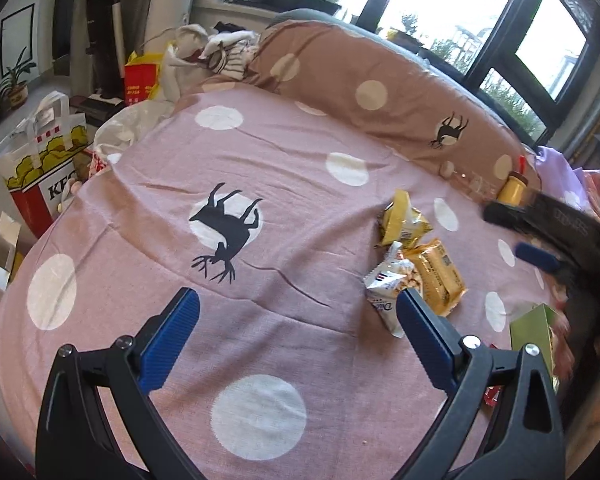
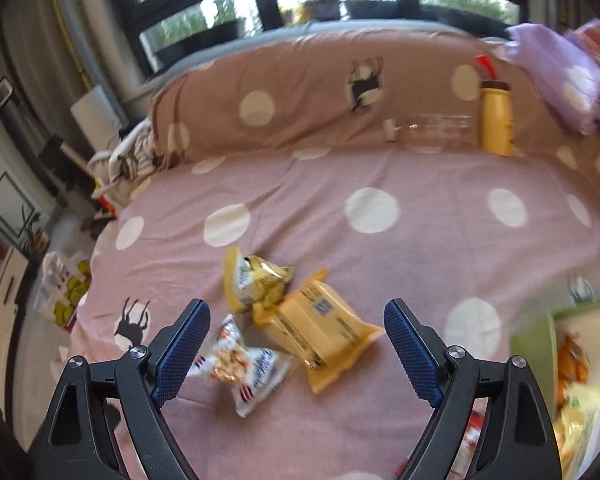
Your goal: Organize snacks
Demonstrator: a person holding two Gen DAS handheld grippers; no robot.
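Note:
Three snack packets lie together on the pink spotted bedspread (image 1: pixel 148 216): a yellow crinkled bag (image 1: pixel 402 220) (image 2: pixel 256 282), an orange flat packet (image 1: pixel 436 276) (image 2: pixel 324 324) and a white packet (image 1: pixel 386 288) (image 2: pixel 244 368). My left gripper (image 1: pixel 298 308) is open and empty, with the packets just beyond its right finger. My right gripper (image 2: pixel 298 318) is open and empty, hovering over the packets. In the left wrist view it (image 1: pixel 540 240) shows at the right edge. A green box (image 2: pixel 572 376) (image 1: pixel 534 332) holding more snacks sits at the right.
A yellow bottle (image 2: pixel 496 120) and a clear bottle (image 2: pixel 432 128) rest against the brown spotted pillow (image 2: pixel 300 96). A KFC bag (image 1: pixel 40 160) and small boxes stand on the floor at the left. Clothes (image 1: pixel 220 52) are piled at the bed's far corner. Windows lie behind.

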